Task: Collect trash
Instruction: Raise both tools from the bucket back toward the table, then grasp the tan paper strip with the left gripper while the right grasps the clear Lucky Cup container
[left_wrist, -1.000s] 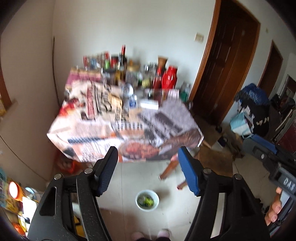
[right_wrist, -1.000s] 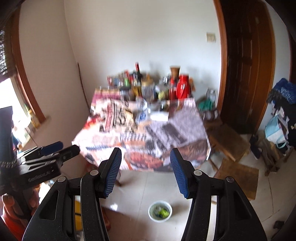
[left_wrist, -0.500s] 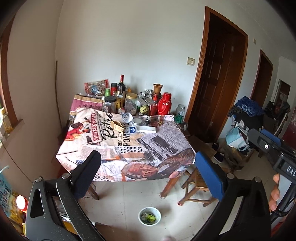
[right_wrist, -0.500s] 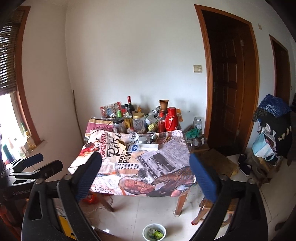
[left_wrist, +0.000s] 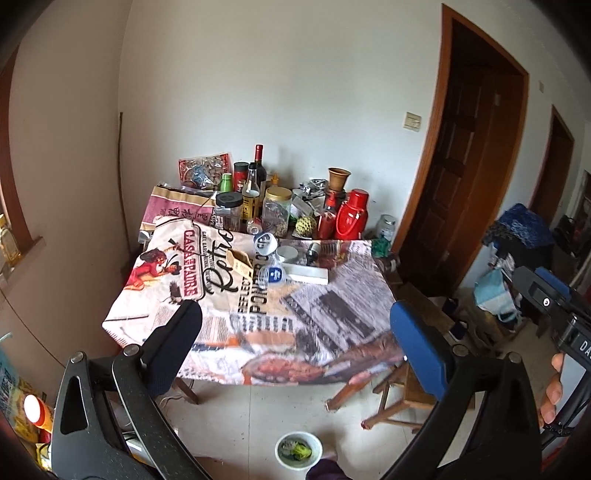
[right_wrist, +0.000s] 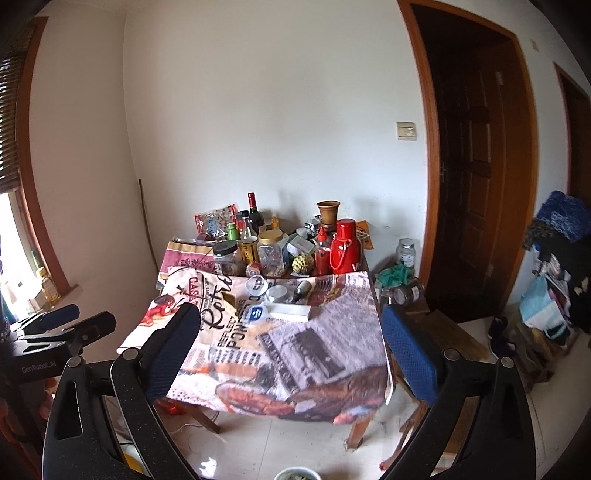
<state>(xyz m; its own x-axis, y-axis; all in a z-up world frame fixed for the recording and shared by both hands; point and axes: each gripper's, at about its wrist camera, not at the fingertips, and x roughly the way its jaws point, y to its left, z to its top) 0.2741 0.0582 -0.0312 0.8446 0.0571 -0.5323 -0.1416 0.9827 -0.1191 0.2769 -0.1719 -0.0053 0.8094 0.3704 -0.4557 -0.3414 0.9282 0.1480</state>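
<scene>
A small white bowl (left_wrist: 298, 450) with green scraps in it sits on the pale tiled floor (left_wrist: 258, 410), in front of the table and low in the left wrist view; in the right wrist view only its rim (right_wrist: 297, 472) peeks in at the bottom edge. On the table lie crumpled white wrappers with blue labels (left_wrist: 266, 243), a torn brown paper bag (left_wrist: 240, 260) beside them and a flat white box (left_wrist: 306, 273) just to their right.

The left claw (left_wrist: 295, 343) stands wide apart with nothing between its pads and touches nothing. The right claw (right_wrist: 291, 343) is likewise spread wide and empty. Both have just been opening. Each hangs in the air short of the table's near edge.

The table (right_wrist: 288, 354) is draped in a printed newspaper-style cloth and stands against a white wall (left_wrist: 277, 92). Its far end is crowded with bottles and jars: one red flask (left_wrist: 351, 214), one dark wine bottle (left_wrist: 258, 166), one clay cup (left_wrist: 338, 179), and two large clear jars (left_wrist: 275, 212); the rest are too packed to count surely. Wooden stools (left_wrist: 399, 391) stand at the table's right. Two dark wooden doors (right_wrist: 472, 166) are on the right, and a window frame (right_wrist: 33, 206) is on the left.
</scene>
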